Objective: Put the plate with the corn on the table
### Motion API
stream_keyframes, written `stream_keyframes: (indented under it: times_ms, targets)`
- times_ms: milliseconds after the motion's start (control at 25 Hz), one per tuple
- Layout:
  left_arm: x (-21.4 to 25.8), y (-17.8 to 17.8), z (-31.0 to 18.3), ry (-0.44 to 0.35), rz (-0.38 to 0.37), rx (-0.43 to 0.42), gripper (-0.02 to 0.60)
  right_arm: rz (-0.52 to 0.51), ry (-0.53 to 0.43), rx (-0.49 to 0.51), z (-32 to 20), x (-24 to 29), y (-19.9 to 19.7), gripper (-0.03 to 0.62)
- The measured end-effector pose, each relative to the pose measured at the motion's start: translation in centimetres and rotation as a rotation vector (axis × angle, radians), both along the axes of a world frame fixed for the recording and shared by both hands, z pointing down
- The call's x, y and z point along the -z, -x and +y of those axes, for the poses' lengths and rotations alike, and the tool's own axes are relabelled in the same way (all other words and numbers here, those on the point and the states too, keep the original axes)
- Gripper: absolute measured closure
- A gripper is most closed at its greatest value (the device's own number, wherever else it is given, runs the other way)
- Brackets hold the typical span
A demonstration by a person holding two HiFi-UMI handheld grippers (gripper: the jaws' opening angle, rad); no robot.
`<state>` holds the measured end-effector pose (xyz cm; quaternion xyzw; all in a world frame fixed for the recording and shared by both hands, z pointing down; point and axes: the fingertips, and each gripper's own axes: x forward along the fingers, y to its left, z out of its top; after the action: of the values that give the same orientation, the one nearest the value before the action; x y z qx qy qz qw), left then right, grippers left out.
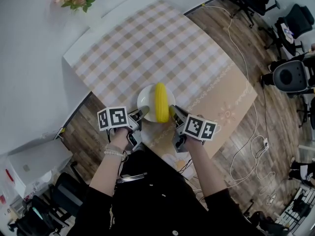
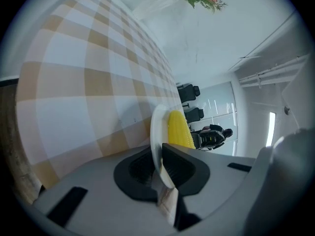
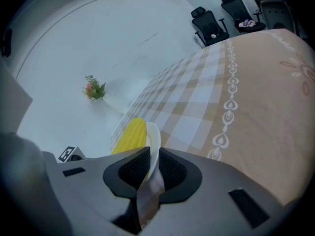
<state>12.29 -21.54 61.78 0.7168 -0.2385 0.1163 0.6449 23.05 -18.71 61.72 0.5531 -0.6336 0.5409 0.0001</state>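
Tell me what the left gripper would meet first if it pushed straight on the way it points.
The plate: the left gripper is clamped on its rim. Just beyond the jaws lies the corn, probably next in line, though depth is unclear.

The plate (image 1: pixel 144 100) looks like smooth, glossy white ceramic, and the corn (image 1: pixel 161 102) on it is knobbly, waxy yellow. Beyond the plate, the tabletop (image 1: pixel 147 43) wears a matt checked cloth (image 1: pixel 172 58). The left tongs (image 2: pixel 161 167) and right tongs (image 3: pixel 153 167) at the plate's rim are matt grey plastic with ribbed black pads (image 3: pixel 132 171). The floor (image 1: pixel 216 28) is wood-grain planking.
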Motion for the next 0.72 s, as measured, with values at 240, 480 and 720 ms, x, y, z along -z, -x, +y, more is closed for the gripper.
stream_keyframes:
  times_ms: [240,480,720]
  targets:
    - [-0.49,0.04,-0.04,0.023,-0.033,-0.006,0.541,0.022,0.029,-0.003,0.01,-0.31,0.04,0.505]
    - [-0.69,-0.04,0.09,0.031,-0.067,-0.035,0.537,0.037,0.054,-0.012,-0.05,-0.57,-0.11,0.507]
    - [-0.52,-0.17,0.29,0.033,-0.100,-0.089,0.505,0.056,0.087,-0.015,-0.11,-0.95,-0.05,0.503]
